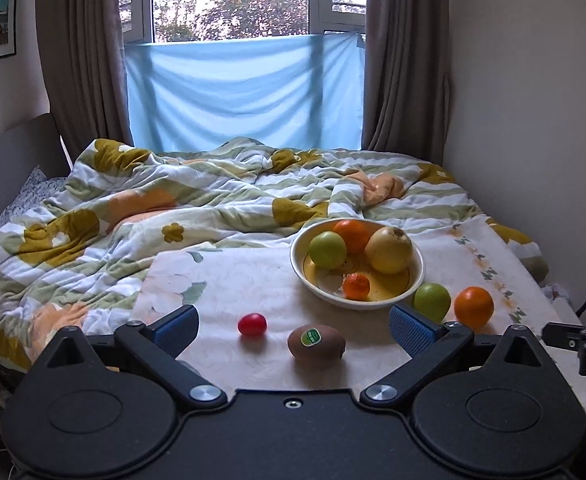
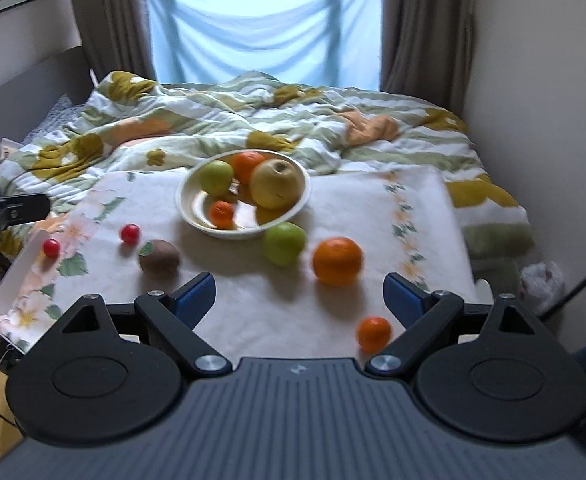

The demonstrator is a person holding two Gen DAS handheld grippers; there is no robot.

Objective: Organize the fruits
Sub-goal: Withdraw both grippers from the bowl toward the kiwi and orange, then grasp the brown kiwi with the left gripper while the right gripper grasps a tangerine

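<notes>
A cream bowl on a floral board holds a green apple, an orange, a yellow pear and a small mandarin. Loose on the board lie a kiwi, a cherry tomato, a second tomato, a green apple, an orange and a small mandarin. My left gripper is open and empty, with the kiwi between its fingers. My right gripper is open and empty, short of the loose orange.
The board rests on a bed with a rumpled flowered quilt. A wall runs along the right side. A window with a blue cloth and curtains is behind. A white bag lies off the board's right edge.
</notes>
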